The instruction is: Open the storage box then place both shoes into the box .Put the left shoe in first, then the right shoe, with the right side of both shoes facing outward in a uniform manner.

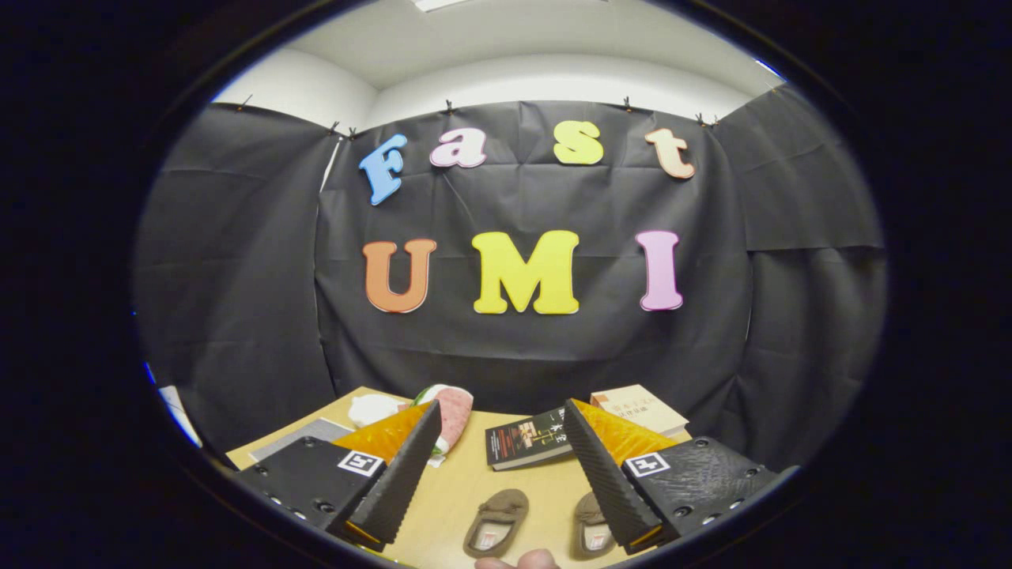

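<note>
Two brown shoes [496,521] sit low between our parted fingers, the right one [594,525] against the right finger.
Our claw [502,454] is released, empty. We judge nothing done; no storage box seen. Books [528,438] lie beyond.

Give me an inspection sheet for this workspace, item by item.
Surface: tan wooden table.
Job's things: two brown shoes, left-hand shoe between the fingers, right-hand shoe partly behind one finger.
Clutter: dark book and pale book beyond the fingers; pink and white cloth item; grey flat sheet.
Gripper: gripper open, fingers apart above the shoes, holding nothing.
Cables: nothing seen.
Surroundings: black cloth wall; a fingertip near the shoes.
</note>
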Tool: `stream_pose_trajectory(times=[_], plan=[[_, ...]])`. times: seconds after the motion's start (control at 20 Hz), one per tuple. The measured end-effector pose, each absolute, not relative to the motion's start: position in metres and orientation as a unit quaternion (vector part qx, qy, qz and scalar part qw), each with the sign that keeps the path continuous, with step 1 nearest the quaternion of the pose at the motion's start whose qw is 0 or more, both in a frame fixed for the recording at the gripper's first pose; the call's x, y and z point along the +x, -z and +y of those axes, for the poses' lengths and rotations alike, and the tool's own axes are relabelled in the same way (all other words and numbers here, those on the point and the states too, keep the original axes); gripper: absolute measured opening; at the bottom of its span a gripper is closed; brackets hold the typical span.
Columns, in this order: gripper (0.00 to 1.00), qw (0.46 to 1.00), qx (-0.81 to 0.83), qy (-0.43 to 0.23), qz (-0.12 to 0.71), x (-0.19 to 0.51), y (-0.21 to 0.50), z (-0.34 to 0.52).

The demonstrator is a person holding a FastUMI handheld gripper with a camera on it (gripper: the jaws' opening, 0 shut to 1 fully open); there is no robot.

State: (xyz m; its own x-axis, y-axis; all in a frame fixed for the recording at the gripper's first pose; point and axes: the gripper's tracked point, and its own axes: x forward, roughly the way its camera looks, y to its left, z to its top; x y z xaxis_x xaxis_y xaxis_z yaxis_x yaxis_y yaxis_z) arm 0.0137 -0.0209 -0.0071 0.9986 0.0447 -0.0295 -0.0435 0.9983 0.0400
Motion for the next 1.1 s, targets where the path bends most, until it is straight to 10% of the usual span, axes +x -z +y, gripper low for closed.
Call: stream_pose_trajectory(times=[1.1], plan=[[0.96, 0.971, 0.113, -0.144, 0.153, 0.042, 0.151, 0.113]])
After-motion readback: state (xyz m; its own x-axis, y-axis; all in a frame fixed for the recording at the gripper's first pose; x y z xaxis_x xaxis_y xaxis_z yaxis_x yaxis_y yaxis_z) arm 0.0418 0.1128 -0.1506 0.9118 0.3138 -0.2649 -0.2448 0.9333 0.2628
